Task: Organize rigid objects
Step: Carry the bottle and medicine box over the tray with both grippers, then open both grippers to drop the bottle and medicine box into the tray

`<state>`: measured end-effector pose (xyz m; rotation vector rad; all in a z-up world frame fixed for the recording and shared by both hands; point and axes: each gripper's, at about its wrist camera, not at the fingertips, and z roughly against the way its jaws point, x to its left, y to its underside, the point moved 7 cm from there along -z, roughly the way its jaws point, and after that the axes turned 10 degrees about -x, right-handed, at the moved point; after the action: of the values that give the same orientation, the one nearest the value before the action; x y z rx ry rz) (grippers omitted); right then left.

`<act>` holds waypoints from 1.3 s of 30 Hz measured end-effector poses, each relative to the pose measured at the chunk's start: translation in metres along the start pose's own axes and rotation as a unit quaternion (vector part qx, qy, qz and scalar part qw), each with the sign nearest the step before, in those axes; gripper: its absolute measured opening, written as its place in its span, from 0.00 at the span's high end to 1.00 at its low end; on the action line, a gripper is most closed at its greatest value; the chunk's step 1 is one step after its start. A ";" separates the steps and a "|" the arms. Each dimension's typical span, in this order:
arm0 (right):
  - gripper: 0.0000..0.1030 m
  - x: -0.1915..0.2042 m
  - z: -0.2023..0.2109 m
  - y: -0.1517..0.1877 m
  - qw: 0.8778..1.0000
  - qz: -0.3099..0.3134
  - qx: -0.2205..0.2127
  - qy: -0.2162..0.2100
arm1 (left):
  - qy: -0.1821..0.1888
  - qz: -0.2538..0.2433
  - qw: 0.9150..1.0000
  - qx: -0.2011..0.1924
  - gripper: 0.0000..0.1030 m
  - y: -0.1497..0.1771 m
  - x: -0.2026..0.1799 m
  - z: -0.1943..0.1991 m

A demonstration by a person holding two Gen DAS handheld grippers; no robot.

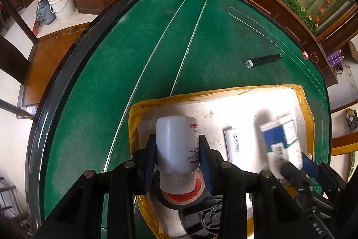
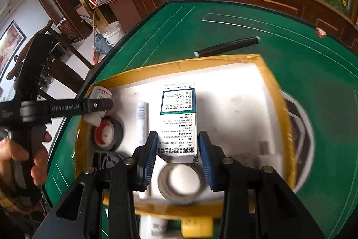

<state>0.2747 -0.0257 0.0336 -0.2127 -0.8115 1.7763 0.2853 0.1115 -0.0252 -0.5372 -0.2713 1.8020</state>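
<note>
Both hands are busy over the yellow-taped box: the left gripper is pinching a white plastic bottle around its smooth, probably light and slippery body. The right gripper is squeezing a medicine carton by its sides. I'd say thin card like that is going to dent, so grabbing near an end seems smart.

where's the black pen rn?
The black pen lies on the green table, outside and just beyond the far edge of the box; in the right wrist view it sits past the box's far rim.
</note>
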 end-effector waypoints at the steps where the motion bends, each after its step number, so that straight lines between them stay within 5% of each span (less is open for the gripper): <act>1: 0.65 0.003 -0.004 0.000 1.000 0.002 0.002 0.000 | -0.001 -0.002 1.000 -0.001 0.64 0.000 0.000 0.000; 23: 0.65 0.045 -0.045 0.013 0.998 0.056 0.030 -0.023 | -0.005 -0.003 1.000 -0.009 0.62 -0.002 -0.004 -0.001; 27: 0.65 0.044 -0.044 0.013 0.998 0.055 0.030 -0.026 | 0.003 0.000 1.000 -0.011 0.54 -0.003 -0.006 0.000; 30: 0.53 0.040 -0.039 0.013 0.998 0.046 0.025 -0.023 | 0.001 -0.003 1.000 -0.014 0.48 -0.003 -0.009 0.001; 34: 0.51 0.034 -0.022 0.014 0.999 0.044 0.011 -0.022 | -0.006 -0.008 1.000 -0.026 0.39 -0.005 -0.011 0.008; 39: 0.49 0.027 0.005 0.016 0.999 0.039 -0.008 -0.023 | 0.000 0.003 0.999 -0.036 0.39 0.000 -0.013 0.023</act>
<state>0.2497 -0.0062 0.0336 -0.2175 -0.8595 1.8540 0.2766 0.1015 -0.0026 -0.5891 -0.3346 1.8032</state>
